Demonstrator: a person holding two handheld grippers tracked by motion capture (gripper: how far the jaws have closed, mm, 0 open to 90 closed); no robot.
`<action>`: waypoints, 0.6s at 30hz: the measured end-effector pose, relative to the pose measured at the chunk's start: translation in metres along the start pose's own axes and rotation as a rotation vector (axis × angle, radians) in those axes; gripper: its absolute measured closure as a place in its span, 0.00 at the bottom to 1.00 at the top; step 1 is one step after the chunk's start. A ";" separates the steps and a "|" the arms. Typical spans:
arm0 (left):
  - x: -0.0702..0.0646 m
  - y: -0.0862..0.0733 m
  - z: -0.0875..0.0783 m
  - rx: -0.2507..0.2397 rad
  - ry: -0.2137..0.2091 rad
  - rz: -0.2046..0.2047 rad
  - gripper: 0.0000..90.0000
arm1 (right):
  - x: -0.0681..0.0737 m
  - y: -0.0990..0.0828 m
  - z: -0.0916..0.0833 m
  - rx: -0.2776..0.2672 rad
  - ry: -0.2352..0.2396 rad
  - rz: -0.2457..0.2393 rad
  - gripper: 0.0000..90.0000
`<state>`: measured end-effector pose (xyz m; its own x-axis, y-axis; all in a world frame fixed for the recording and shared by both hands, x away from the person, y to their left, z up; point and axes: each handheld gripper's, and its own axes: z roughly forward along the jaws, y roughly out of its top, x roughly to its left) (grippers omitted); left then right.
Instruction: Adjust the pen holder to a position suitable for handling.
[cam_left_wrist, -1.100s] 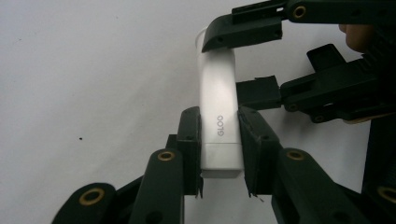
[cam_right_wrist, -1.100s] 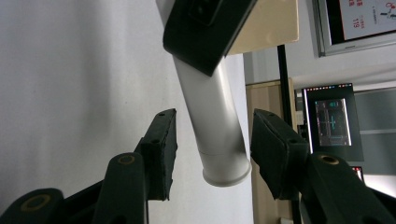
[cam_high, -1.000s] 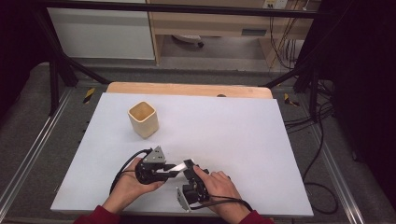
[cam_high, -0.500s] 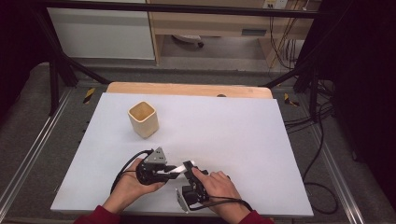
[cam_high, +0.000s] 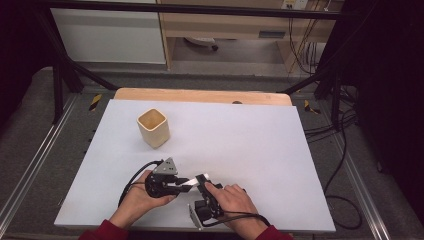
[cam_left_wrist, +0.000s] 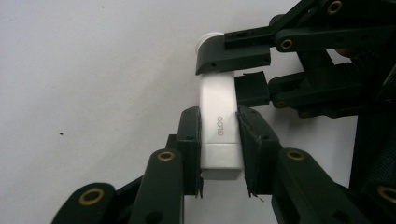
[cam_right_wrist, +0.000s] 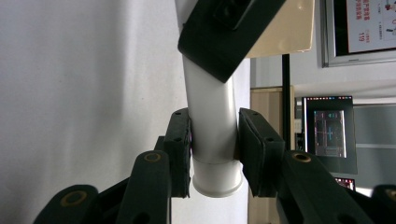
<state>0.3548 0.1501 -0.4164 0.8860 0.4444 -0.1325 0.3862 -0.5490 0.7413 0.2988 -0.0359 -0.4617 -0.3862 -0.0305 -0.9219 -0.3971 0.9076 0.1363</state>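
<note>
A white glue stick marked GLOO is held between both grippers low over the white table near its front edge. My left gripper is shut on the stick's body, pads pressed on both sides. My right gripper is shut on the stick near its round end; its jaws have just been closing with the stick between them. In the high view the left gripper points right and the right gripper points away from the person, meeting at the stick. In the left gripper view, the right gripper clamps the stick's far end.
A beige square cup stands upright at the back left of the white table; it also appears behind the stick as the cup. A wooden strip runs along the table's far edge. Black cables trail from both grippers.
</note>
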 end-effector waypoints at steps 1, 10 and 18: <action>0.000 0.000 0.000 -0.001 -0.003 -0.001 0.79 | 0.000 0.000 0.000 0.000 0.000 0.000 0.74; 0.001 -0.003 0.003 -0.015 -0.010 -0.015 0.79 | 0.002 -0.001 0.001 0.006 0.029 -0.003 0.75; 0.004 -0.006 0.000 -0.070 0.015 -0.025 0.72 | 0.000 -0.005 0.003 0.021 0.041 0.003 0.75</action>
<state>0.3564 0.1553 -0.4216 0.8722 0.4682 -0.1416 0.3884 -0.4869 0.7824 0.3026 -0.0390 -0.4637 -0.4216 -0.0445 -0.9057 -0.3787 0.9162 0.1313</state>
